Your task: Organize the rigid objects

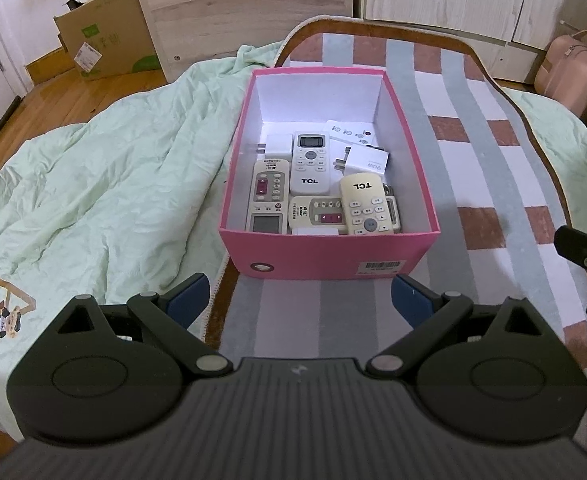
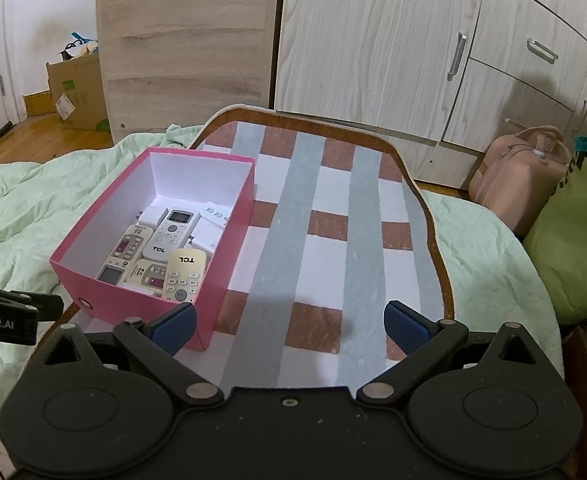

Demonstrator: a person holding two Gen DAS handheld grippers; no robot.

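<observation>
Your inventory, largest first: a pale green quilt [image 1: 105, 168] covers the bed, and on it lies a striped mat [image 1: 473, 168] in grey, white and rust with a brown border. On the mat's left part stands the open pink box [image 1: 325, 254], white inside, its left side along the mat's edge. Inside it you have a white TCL remote [image 1: 310, 164] lying face up near the middle, a cream TCL remote [image 1: 367, 209] at the front right, a beige remote [image 1: 267, 197] along the left wall, another beige remote [image 1: 317, 213] lying crosswise at the front, and a white 90W charger [image 1: 369, 161] toward the right wall. Your left gripper [image 1: 298, 300] hangs just short of the box's front wall, jaws spread wide, holding nothing. Your right gripper [image 2: 289, 322] hangs over bare mat, to the right of the box, jaws likewise spread and empty.
</observation>
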